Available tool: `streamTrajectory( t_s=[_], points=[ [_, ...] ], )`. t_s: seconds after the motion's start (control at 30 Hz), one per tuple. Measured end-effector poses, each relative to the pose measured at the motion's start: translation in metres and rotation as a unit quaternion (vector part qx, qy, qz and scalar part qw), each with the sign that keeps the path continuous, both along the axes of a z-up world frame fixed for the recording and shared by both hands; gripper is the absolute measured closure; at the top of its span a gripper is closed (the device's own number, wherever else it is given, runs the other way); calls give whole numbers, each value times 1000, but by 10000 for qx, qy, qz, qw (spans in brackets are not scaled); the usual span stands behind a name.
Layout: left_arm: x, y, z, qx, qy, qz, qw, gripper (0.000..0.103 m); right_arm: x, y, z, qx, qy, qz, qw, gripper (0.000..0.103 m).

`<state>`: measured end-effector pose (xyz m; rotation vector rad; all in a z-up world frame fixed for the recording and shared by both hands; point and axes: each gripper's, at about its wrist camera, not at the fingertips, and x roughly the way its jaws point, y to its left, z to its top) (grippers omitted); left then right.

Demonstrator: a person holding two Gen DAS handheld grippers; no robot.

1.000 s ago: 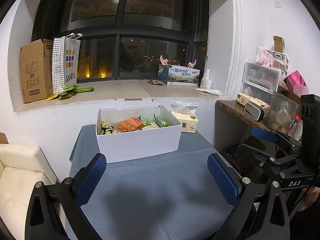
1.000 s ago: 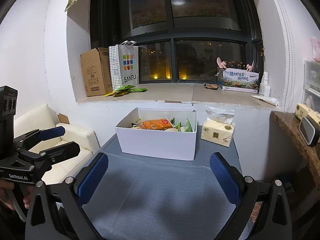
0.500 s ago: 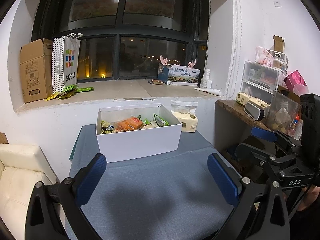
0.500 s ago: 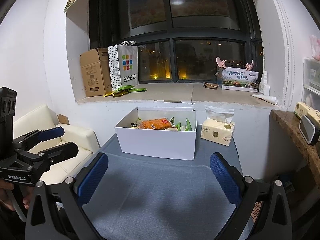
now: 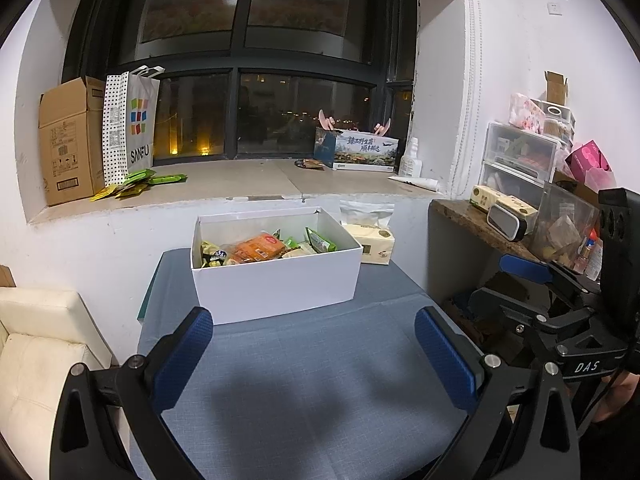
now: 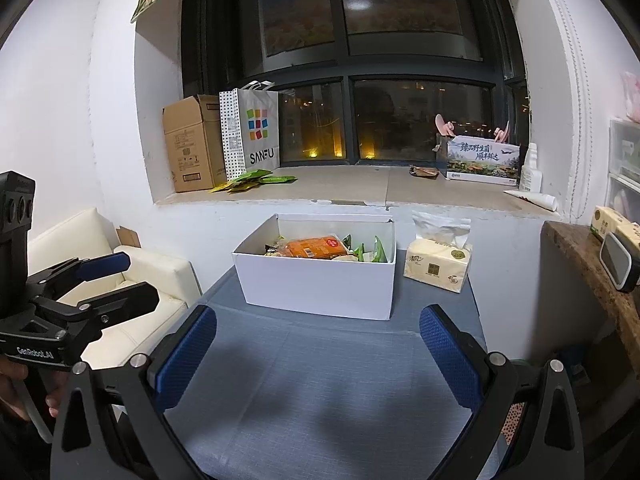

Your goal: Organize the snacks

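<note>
While both the left gripper [image 5: 314, 342] and right gripper [image 6: 318, 342] hover with jaws apart, a careless reach could shove the white box [image 5: 276, 284] off the table's [image 5: 312, 392] far edge.

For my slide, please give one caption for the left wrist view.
Open hand-held gripper faces a white box of snacks.

The table [image 5: 320, 380] wears a matt blue-grey woven cloth. On it, the white box [image 5: 276, 284] looks like smooth matt card, with glossy plastic snack packets [image 5: 256, 246] inside. At its three o'clock, the tissue pack [image 6: 436, 266] is soft shiny film. Both grippers have textured blue pads [image 5: 184, 356] on black matt frames.
</note>
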<state>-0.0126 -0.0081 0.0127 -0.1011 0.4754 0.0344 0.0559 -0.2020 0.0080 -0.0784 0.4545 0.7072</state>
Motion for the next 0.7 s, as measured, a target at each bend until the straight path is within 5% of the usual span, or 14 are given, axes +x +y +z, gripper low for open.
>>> streamTrajectory(
  t_s=[0.7],
  points=[
    [0,0,-1,-2,15,-7,10000,0,-4,2,-1,-25,-1,24,10000,0]
  ],
)
